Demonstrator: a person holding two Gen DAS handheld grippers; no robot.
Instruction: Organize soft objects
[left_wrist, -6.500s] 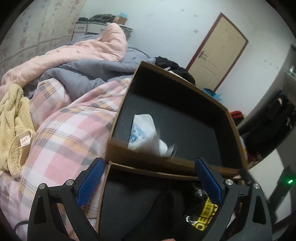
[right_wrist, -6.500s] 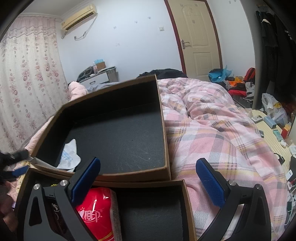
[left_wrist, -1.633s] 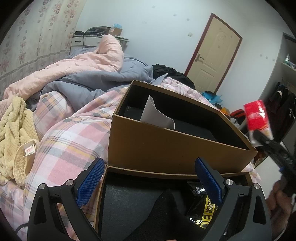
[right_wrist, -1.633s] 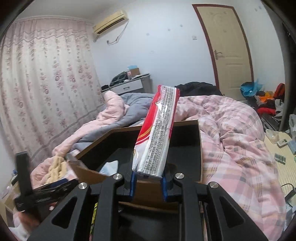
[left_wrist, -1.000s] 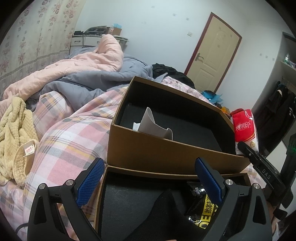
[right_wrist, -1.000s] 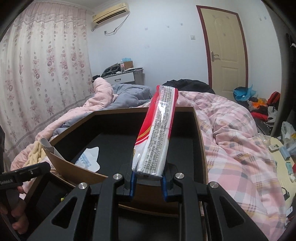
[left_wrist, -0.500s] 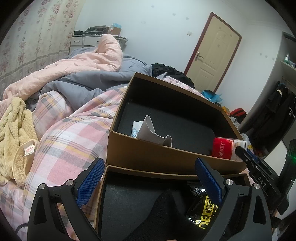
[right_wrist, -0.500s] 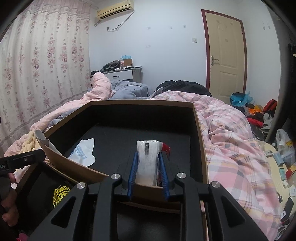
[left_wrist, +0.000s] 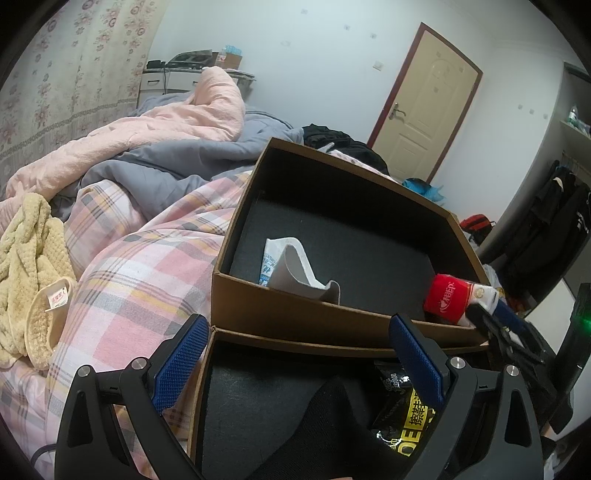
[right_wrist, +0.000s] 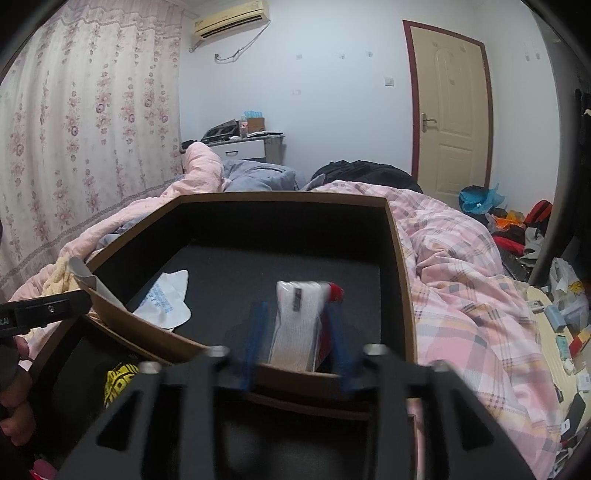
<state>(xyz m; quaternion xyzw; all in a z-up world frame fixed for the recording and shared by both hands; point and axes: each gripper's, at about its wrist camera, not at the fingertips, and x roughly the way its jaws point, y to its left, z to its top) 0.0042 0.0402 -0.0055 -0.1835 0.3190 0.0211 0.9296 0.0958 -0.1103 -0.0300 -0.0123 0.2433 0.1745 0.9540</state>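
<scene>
- My right gripper (right_wrist: 295, 343) is nearest in its own view: jaws opening, blurred with motion, and the red-and-white tissue pack (right_wrist: 301, 325) stands between them, upright, no longer pinched as far as I can judge.
- Step in hand is the release. Doing it well means spreading wide enough that neither pad drags the soft wrapper, then backing straight out along the fingers without snagging the box's near wall.
- The pack sits inside the far brown box (right_wrist: 397, 251), close to that near wall and toward its right side; the left wrist view shows the pack (left_wrist: 452, 301) at the same corner.
- I'd let it tip flat on the dark liner, not prop it; propped on end it may fall anyway.
- My left gripper (left_wrist: 299, 363) has its jaws wide apart with nothing in them, hanging over the near box (left_wrist: 295, 341), which holds a black cloth (left_wrist: 332, 424) and a black-and-yellow packet (left_wrist: 410, 424).
- Further in, a white pouch with blue print (right_wrist: 164, 299) lies on the far box floor, well apart from the pack, beside a curled grey-white piece (left_wrist: 299, 273) I can't identify.
- Beyond the boxes, the pink plaid quilt (right_wrist: 461, 280).
</scene>
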